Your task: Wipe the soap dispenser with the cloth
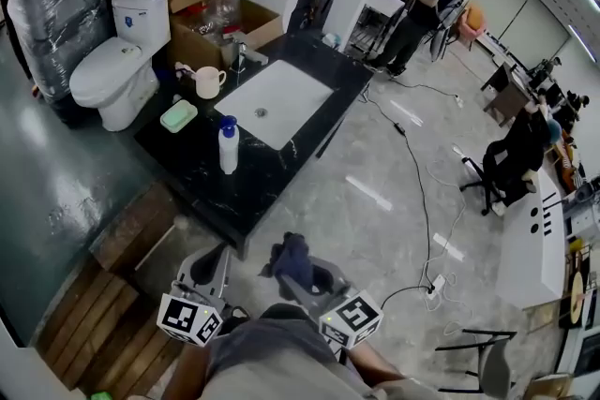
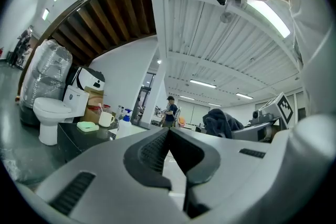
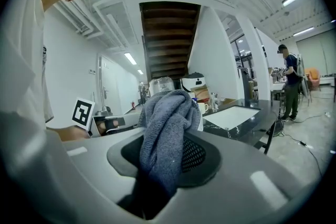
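The soap dispenser (image 1: 228, 145), a white bottle with a blue pump, stands on the black counter (image 1: 211, 178) left of the white sink (image 1: 272, 103); it also shows small in the left gripper view (image 2: 125, 124). My right gripper (image 1: 302, 269) is shut on a dark blue-grey cloth (image 1: 292, 258), which bunches up between its jaws (image 3: 167, 134). My left gripper (image 1: 214, 265) is shut with nothing in it, its jaws meeting (image 2: 169, 132). Both grippers hang in front of the counter's near edge, apart from the dispenser.
On the counter stand a cream mug (image 1: 208, 81), a green soap dish (image 1: 178, 115) and a faucet (image 1: 240, 57). A toilet (image 1: 117, 66) and cardboard boxes (image 1: 225, 28) lie behind. A wooden step (image 1: 103, 295) is at left. A person (image 1: 419, 9) stands far off, cables (image 1: 417, 201) on the floor.
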Tool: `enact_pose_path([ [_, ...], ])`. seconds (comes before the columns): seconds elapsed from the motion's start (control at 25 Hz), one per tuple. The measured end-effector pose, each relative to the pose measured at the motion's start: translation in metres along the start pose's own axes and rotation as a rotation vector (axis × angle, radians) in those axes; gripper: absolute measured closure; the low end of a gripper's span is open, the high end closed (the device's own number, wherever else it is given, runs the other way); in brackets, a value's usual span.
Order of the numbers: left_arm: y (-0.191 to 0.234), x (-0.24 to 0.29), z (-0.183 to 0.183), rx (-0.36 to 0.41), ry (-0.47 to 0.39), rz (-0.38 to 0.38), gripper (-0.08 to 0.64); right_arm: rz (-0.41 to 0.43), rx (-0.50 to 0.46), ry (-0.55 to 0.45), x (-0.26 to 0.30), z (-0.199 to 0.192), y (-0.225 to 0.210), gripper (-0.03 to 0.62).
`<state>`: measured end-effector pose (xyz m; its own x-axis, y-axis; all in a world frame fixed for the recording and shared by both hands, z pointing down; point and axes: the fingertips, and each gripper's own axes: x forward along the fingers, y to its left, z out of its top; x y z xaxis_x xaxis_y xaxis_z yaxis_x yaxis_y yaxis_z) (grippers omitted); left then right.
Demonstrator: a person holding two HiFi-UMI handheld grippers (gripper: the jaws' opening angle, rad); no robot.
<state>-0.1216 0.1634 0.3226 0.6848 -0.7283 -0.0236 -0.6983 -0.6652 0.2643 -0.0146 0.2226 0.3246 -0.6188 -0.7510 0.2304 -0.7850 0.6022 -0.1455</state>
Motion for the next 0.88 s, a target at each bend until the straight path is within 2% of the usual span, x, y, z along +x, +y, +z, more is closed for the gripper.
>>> enact_pose_path([
  [0.32, 0.019, 0.01, -0.016, -0.053, 0.04, 0.019, 0.554, -0.012, 0.054, 0.034, 0.005, -0.017, -0.009, 0.472],
  [0.68, 0.038, 0.046, -0.022, -0.046, 0.07, 0.049, 0.554, 0.059, 0.064, 0.033, 0.05, -0.012, -0.04, 0.472],
  [0.88, 0.053, 0.079, -0.016, -0.039, 0.072, 0.06, 0.554, 0.104, 0.037, 0.045, 0.077, 0.0, -0.064, 0.472],
])
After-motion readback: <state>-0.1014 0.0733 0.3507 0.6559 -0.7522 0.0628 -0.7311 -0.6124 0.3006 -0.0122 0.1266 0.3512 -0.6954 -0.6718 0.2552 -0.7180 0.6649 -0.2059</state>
